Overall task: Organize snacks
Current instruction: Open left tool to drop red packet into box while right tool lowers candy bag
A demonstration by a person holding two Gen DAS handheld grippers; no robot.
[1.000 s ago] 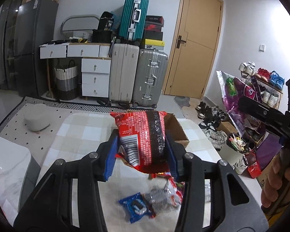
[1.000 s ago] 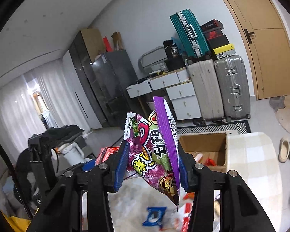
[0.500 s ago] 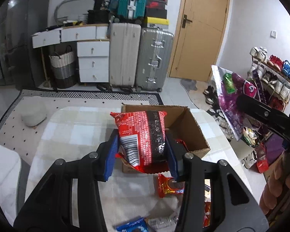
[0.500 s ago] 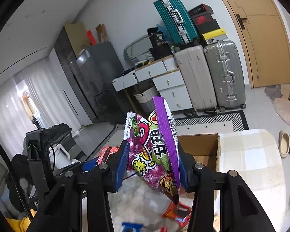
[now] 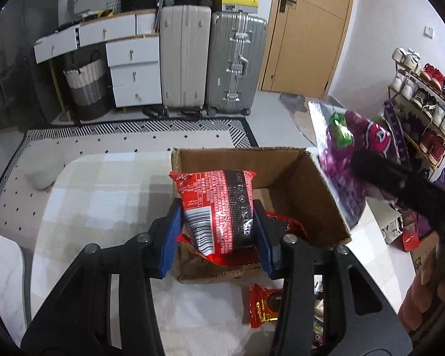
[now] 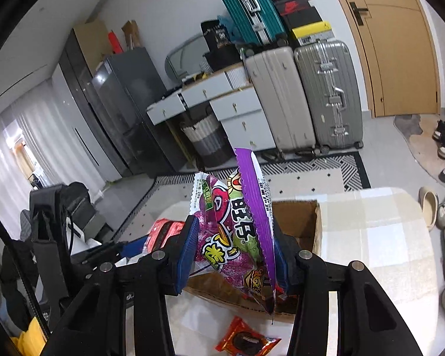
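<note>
My left gripper (image 5: 218, 233) is shut on a red and black snack bag (image 5: 219, 207) and holds it over the near edge of an open cardboard box (image 5: 293, 160) on the checked table. Another red packet (image 5: 290, 225) lies inside the box. My right gripper (image 6: 234, 252) is shut on a purple and green snack bag (image 6: 237, 237) and holds it above the box (image 6: 296, 216). That purple bag (image 5: 347, 148) and the right gripper's arm also show at the right of the left wrist view. The red bag (image 6: 166, 228) shows at the left of the right wrist view.
A small red snack packet (image 5: 264, 305) lies on the table (image 5: 103, 184) in front of the box; it also shows in the right wrist view (image 6: 247, 341). Suitcases (image 5: 210, 59), white drawers (image 5: 133, 68) and a shoe rack (image 5: 424, 95) stand around the room.
Both grippers have moved forward with their bags toward the box, which now looks larger and closer. The blue packet on the table has dropped out of view.
</note>
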